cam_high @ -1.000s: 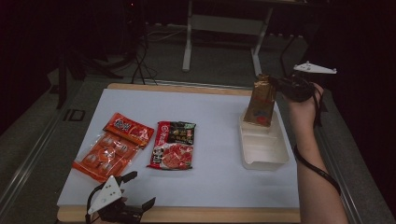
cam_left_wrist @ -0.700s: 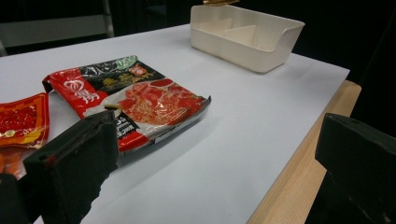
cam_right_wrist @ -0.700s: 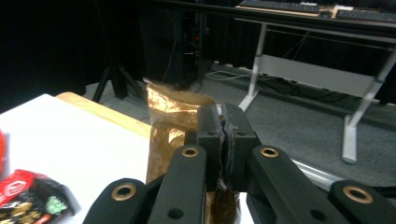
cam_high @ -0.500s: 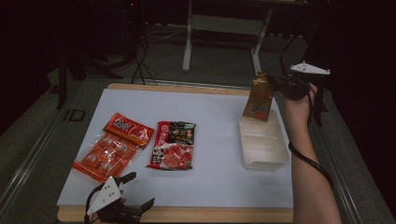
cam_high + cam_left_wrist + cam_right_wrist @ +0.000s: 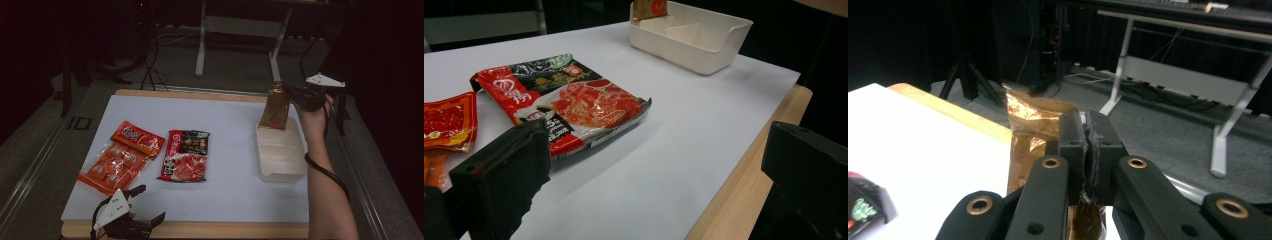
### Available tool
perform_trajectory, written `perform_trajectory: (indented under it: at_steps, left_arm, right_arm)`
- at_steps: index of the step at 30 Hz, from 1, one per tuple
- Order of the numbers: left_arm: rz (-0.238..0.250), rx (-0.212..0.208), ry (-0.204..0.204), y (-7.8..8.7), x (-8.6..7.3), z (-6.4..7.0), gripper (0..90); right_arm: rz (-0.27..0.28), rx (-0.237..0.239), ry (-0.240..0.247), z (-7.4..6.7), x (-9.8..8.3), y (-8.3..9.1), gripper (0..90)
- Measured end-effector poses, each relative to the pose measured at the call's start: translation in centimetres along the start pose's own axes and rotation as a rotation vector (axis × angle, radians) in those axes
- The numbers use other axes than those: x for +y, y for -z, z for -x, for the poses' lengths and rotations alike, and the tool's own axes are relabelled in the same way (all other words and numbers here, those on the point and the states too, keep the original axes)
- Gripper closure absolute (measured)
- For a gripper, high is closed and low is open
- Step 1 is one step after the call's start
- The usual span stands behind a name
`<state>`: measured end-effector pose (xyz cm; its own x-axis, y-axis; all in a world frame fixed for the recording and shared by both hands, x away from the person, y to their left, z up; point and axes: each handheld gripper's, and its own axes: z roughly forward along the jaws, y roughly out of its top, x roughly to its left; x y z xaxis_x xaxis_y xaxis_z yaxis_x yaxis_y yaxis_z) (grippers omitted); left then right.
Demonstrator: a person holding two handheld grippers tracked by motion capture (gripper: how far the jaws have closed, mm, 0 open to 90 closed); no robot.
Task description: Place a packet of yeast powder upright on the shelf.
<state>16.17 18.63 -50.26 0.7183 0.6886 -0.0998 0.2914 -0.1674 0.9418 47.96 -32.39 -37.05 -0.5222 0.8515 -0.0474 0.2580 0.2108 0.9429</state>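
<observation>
Little can be read with certainty. On the red and black packet, large white characters are printed on the red band at its upper left, but they are too stylised to be made out. A small white label near the lower edge of that packet bears the digit "5" followed by small print that cannot be deciphered. On the orange packet, white characters are set on the red header; they are too small to be read. On the copper-coloured pouch, a blue and red mark is seen low on the front, and part of a rounded white letter on red is visible in the left gripper view.
</observation>
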Motion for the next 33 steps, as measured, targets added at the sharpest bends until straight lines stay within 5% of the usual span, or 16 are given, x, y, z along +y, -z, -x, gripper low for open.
perform_trajectory:
  at_steps: [9, 22, 33]
  left_arm:
    - [-0.004, 0.000, -0.006, -0.1, 0.1, 0.1, 0.3]
    - [-0.001, 0.002, -0.010, 0.0, 0.1, 0.1, 0.3]
    - [0.000, -0.006, -0.011, -0.1, 0.1, 0.1, 0.3]
  right_arm:
    - [-0.021, 0.047, -0.022, -0.4, -1.1, -0.2, 86.8]
    - [-0.099, 0.039, -0.067, -0.3, -3.9, -0.6, 84.9]
    - [-0.137, 0.023, -0.094, -0.1, -3.1, 1.1, 64.2]
